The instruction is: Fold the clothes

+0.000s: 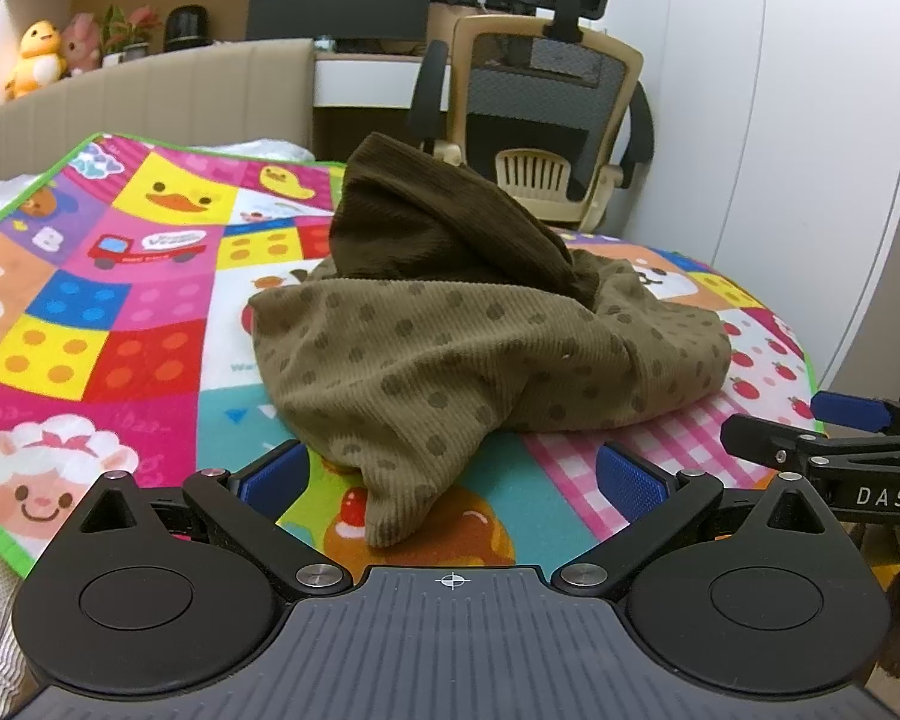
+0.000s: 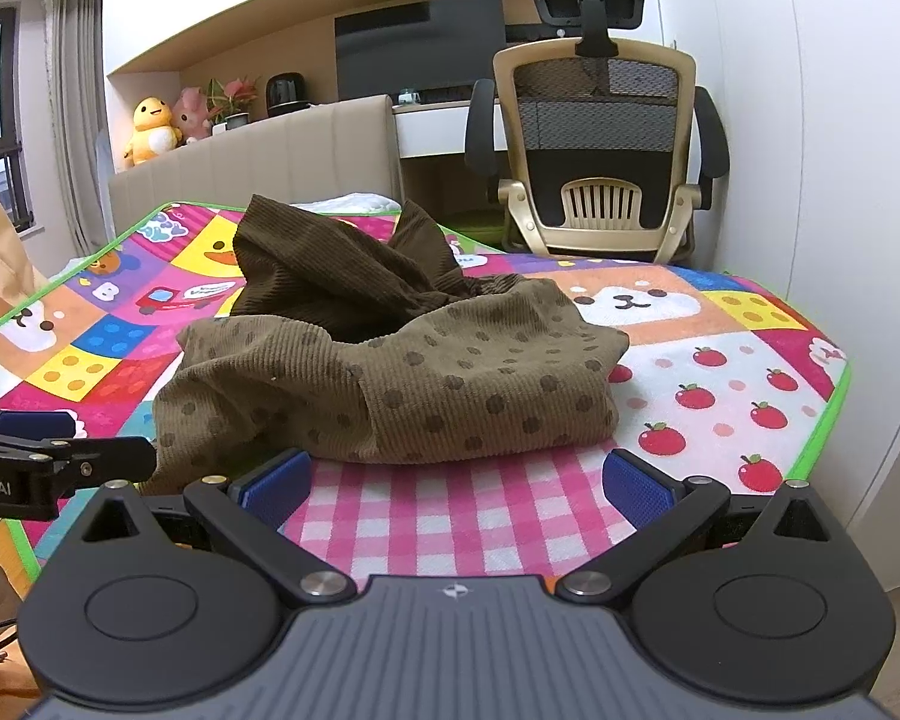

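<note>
Corduroy, olive with darker dots: the garment [image 1: 480,348] is heaped in a crumpled mound mid-mat [image 1: 120,312], its dark brown inner side [image 1: 426,222] pushed up into a peak at 12 o'clock of the heap. Handling is judged soft, light and floppy; the ribbed weave should grip well on the blue pads [image 1: 273,471], but layers are likely to be pinched together and the shape will not be held once lifted. The left gripper [image 1: 450,474] is spread wide and empty; a loose corner [image 1: 390,504] hangs between its fingers at 6 o'clock of the heap, apparently not clamped. The right gripper [image 2: 459,480] is likewise spread and empty, low over the pink check patch, with the rounded folded edge [image 2: 498,420] just ahead at 12 o'clock. A hold is best taken on a single-layer hem: the loose corner for the left, the heap's 4 o'clock edge for the right. The heap must be spread flat before any fold. Garment type cannot be told.
</note>
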The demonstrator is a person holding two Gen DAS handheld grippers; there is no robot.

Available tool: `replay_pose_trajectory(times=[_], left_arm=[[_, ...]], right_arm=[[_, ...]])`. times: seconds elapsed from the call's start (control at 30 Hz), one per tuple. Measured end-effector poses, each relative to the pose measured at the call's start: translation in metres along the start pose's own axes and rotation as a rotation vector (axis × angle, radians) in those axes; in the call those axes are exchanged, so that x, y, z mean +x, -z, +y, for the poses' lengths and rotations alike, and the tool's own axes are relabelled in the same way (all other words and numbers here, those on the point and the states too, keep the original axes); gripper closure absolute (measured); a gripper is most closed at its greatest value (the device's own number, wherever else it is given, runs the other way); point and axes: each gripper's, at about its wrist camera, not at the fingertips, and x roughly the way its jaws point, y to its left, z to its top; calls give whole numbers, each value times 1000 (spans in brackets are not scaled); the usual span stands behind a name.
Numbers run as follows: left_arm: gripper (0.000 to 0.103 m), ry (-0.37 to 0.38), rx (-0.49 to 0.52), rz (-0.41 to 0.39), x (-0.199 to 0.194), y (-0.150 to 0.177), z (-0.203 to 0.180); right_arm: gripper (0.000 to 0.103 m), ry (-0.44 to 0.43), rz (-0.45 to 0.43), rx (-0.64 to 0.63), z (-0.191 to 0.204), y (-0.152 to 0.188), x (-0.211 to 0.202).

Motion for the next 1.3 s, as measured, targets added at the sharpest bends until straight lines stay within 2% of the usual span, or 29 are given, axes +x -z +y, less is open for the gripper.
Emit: replay_pose_trajectory(times=[0.43, 0.53, 0.63, 0.73, 0.83, 0.9, 1.03, 1.13, 1.3], left_arm=[[0, -4, 1, 8, 1, 1, 0], [0, -12, 0, 14, 4, -3, 2], [0, 6, -16, 25, 17, -20, 13], [0, 58, -108, 58, 41, -46, 34], [0, 114, -180, 98, 72, -69, 51], [0, 139, -194, 127, 93, -77, 55], [0, 180, -223, 235, 136, -75, 62], [0, 215, -226, 304, 154, -68, 70], [0, 297, -200, 319, 157, -64, 79]], right_arm=[[0, -7, 1, -26, -1, -3, 2], [0, 4, -21, -103, -2, -19, 8], [0, 11, -15, -120, -9, -41, 28], [0, -4, 35, -78, -19, -63, 64], [0, -44, 113, 34, -30, -80, 108], [0, -90, 177, 126, -38, -82, 136], [0, -138, 288, 244, -47, -67, 168], [0, -146, 272, 252, -47, -61, 168], [0, -140, 252, 323, -50, -57, 166]])
